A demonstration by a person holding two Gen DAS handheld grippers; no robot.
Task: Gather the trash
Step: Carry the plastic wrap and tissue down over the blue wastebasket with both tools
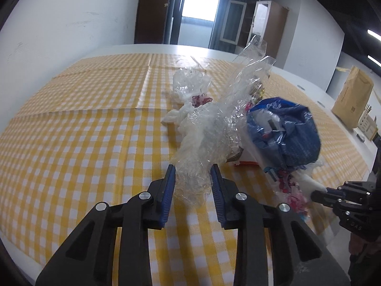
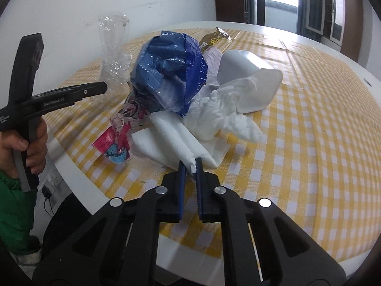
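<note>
A trash pile lies on the yellow checked tablecloth (image 1: pixel 83 124). My left gripper (image 1: pixel 193 169) has its fingers on both sides of a crumpled clear plastic wrap (image 1: pixel 214 128), closed against it. A blue plastic bag (image 1: pixel 285 133) sits right of the wrap, with a pink printed wrapper (image 1: pixel 289 186) below it. My right gripper (image 2: pixel 191 163) is shut on a folded white paper napkin (image 2: pixel 173 133). Behind it are the blue bag (image 2: pixel 169 71), the pink wrapper (image 2: pixel 119 133), crumpled white tissue (image 2: pixel 221 114), a tipped white cup (image 2: pixel 252 81) and the clear wrap (image 2: pixel 114 52).
A brown paper bag (image 1: pixel 352 100) stands at the far right on the white table (image 1: pixel 309 88). The table's near edge (image 2: pixel 190 255) runs just under my right gripper. The left gripper's body (image 2: pixel 59 95) and the hand holding it are at the left. A gold foil wrapper (image 2: pixel 214 38) lies behind the pile.
</note>
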